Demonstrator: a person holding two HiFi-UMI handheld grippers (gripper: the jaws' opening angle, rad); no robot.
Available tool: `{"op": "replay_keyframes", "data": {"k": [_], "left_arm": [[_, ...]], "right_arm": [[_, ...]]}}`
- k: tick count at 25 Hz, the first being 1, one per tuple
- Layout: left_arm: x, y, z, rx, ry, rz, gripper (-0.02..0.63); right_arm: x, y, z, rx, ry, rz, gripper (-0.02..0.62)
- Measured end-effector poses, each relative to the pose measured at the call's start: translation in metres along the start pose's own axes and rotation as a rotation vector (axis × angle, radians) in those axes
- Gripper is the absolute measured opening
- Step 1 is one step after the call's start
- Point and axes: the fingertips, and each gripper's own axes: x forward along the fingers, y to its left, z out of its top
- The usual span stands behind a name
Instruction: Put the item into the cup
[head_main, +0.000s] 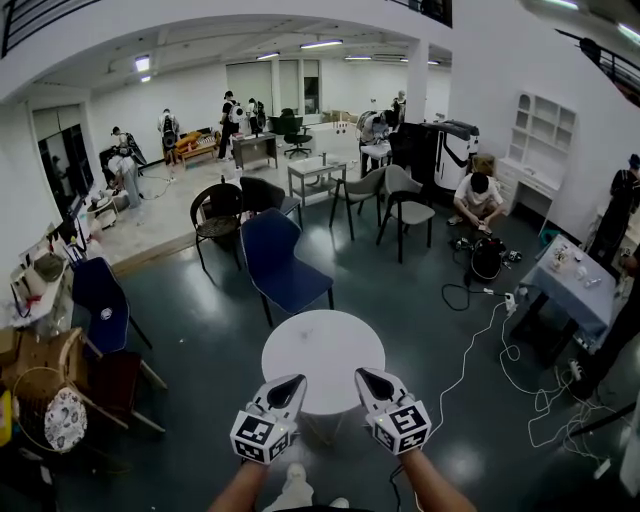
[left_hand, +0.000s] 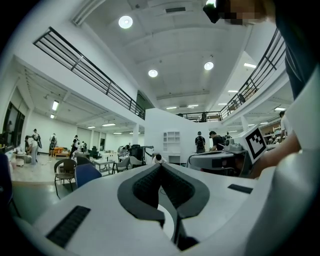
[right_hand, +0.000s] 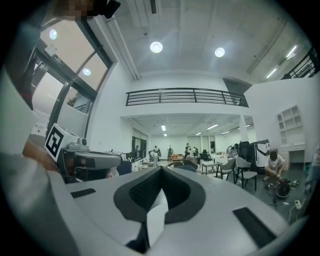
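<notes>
A round white table (head_main: 322, 345) stands just in front of me, and its top looks bare. No cup and no item shows in any view. My left gripper (head_main: 290, 382) hangs over the table's near edge, jaws shut with nothing between them (left_hand: 160, 165). My right gripper (head_main: 370, 378) is beside it at the same height, also shut and empty (right_hand: 161, 169). Both point level out across the room. Each gripper view catches the other gripper at its side: the right one (left_hand: 220, 160) and the left one (right_hand: 90, 161).
A blue chair (head_main: 280, 262) stands just beyond the table, with more chairs (head_main: 402, 205) and small tables behind it. White cables (head_main: 500, 350) trail over the dark floor at right, near a grey table (head_main: 565, 290). A person (head_main: 480, 200) crouches at the back right. Chairs (head_main: 100, 310) crowd the left.
</notes>
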Motion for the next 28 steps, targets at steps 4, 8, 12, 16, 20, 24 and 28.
{"op": "replay_keyframes", "data": {"k": [4, 8, 12, 16, 20, 24, 28], "left_arm": [[-0.01, -0.009, -0.006, -0.01, 0.002, 0.015, 0.017], [-0.02, -0.01, -0.006, -0.011, 0.001, 0.028, 0.017], [-0.024, -0.005, -0.004, -0.008, 0.004, 0.032, 0.017], [-0.022, 0.003, 0.002, -0.011, 0.005, 0.027, 0.017], [-0.021, 0.017, 0.007, -0.013, 0.0, 0.017, 0.017], [-0.017, 0.028, 0.011, -0.007, -0.002, 0.004, 0.017], [-0.02, 0.04, 0.015, -0.003, 0.011, -0.008, 0.017]], "right_arm": [[-0.009, 0.007, -0.008, 0.005, 0.006, 0.013, 0.009], [-0.012, 0.014, -0.006, 0.001, 0.006, 0.023, 0.009], [-0.007, 0.019, -0.003, 0.004, 0.001, 0.027, 0.009], [0.001, 0.02, 0.003, 0.008, 0.001, 0.026, 0.009], [0.015, 0.024, 0.008, 0.011, -0.002, 0.021, 0.009], [0.027, 0.024, 0.012, 0.019, -0.01, 0.013, 0.009], [0.036, 0.029, 0.022, 0.018, -0.013, 0.007, 0.009]]}}
